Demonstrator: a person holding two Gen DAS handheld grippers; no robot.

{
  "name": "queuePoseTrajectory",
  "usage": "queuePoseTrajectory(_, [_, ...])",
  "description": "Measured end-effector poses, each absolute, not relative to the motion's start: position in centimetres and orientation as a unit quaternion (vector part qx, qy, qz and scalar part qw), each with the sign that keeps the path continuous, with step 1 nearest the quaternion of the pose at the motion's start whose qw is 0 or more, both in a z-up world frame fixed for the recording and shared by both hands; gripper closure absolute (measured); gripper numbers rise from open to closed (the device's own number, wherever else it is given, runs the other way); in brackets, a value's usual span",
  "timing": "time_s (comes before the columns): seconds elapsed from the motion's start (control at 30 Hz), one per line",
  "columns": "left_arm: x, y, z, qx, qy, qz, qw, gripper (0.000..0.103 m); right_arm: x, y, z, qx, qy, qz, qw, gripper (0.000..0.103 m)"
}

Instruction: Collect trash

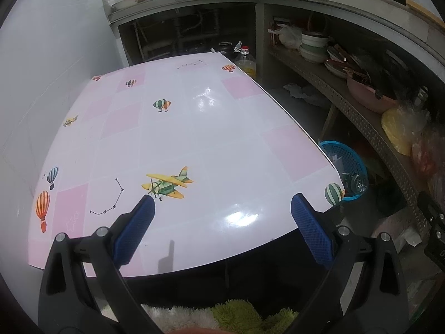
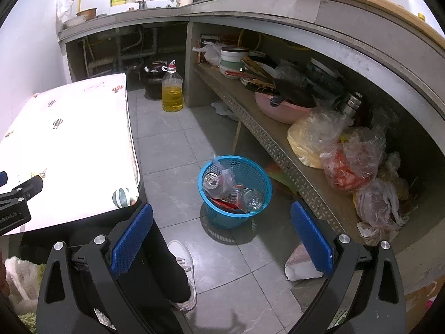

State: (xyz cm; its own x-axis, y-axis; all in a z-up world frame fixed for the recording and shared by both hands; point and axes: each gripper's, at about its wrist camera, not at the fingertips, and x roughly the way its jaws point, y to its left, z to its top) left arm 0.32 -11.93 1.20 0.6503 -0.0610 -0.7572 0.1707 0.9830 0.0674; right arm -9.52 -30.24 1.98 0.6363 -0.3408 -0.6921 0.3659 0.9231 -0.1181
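Basket (image 2: 235, 192), blue mesh, stands on tiled floor (image 2: 178, 144) beside the bench (image 1: 194, 128), holding a glass jar (image 2: 252, 199), plastic wrappers and a can. Left tongs (image 1: 222, 203) gape wide over the balloon-print bench, holding nothing. Right tongs (image 2: 222, 211) also wide apart, nothing held, above the basket. Oil bottle (image 2: 172, 89) near the shelf (image 2: 278, 142) of bowls and bags.

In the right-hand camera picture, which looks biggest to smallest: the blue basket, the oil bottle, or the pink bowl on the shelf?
1. Blue basket, though it also sits nearest the camera.
2. Pink bowl.
3. Oil bottle, farthest away, so its true size is unsure.
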Motion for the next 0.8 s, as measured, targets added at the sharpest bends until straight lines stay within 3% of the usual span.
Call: queuePoseTrajectory(0.8, [0.73, -11.64, 0.77, 0.069, 0.422, -0.064, 0.902, 0.009, -9.35, -29.77, 1.89, 0.017, 0.381, -0.196, 0.904, 0.007])
